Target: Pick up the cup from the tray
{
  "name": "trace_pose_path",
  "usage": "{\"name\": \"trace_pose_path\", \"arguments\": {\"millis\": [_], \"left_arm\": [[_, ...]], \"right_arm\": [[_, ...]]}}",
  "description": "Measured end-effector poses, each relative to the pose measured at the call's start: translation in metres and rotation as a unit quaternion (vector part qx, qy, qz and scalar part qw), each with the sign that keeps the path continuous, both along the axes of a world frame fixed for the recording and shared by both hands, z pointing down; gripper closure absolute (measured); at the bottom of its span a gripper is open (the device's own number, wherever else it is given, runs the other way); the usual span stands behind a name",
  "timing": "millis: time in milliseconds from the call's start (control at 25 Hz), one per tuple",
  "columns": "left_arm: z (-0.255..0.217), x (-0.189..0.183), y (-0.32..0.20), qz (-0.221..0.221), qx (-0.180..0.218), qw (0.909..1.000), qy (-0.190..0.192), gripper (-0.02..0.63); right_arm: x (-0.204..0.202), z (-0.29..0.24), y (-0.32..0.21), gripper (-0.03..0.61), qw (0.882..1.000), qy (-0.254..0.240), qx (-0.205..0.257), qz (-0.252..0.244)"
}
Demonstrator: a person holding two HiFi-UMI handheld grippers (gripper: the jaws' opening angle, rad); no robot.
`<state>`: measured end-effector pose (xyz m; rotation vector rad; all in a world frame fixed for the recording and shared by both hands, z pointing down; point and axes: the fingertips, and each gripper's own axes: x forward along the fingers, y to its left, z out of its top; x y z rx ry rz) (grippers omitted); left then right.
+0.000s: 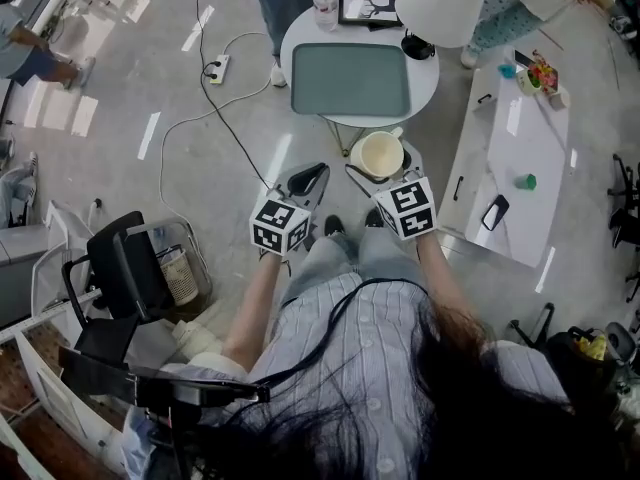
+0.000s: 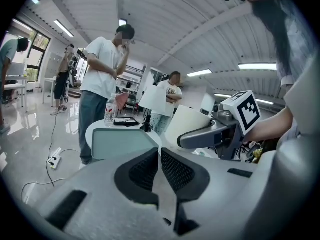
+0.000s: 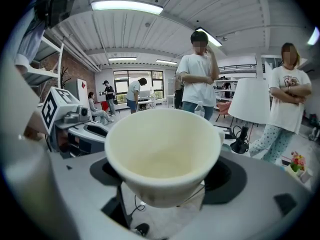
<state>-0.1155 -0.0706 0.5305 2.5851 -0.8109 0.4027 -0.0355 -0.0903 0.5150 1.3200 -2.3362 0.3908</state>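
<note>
A cream cup [image 1: 379,154] hangs in the air off the near edge of the round table, my right gripper [image 1: 383,173] shut on it. In the right gripper view the cup [image 3: 162,154] fills the space between the jaws, its mouth open and empty. The grey-green tray [image 1: 351,79] lies bare on the white round table [image 1: 428,76]. My left gripper [image 1: 305,182] is beside the right one, over the floor, jaws shut with nothing between them. From the left gripper view I see the tray [image 2: 122,142] and the cup [image 2: 187,123] held to the right.
A water bottle [image 1: 324,1], a black framed tablet [image 1: 366,8] and a white lamp [image 1: 441,4] stand at the table's far side. A long white table [image 1: 515,158] is on the right. A cable and power strip [image 1: 217,67] lie on the floor. People stand beyond the table.
</note>
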Motion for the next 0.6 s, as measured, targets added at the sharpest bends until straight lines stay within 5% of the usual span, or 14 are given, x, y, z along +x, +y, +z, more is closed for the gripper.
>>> {"name": "trace_pose_path", "arguments": {"millis": [600], "left_arm": [[-0.014,0.033,0.061,-0.041,0.006,0.9991,0.003,0.597]], "right_arm": [[0.023,-0.007,0.069,0.158,0.999,-0.014,0.002,-0.035]]}}
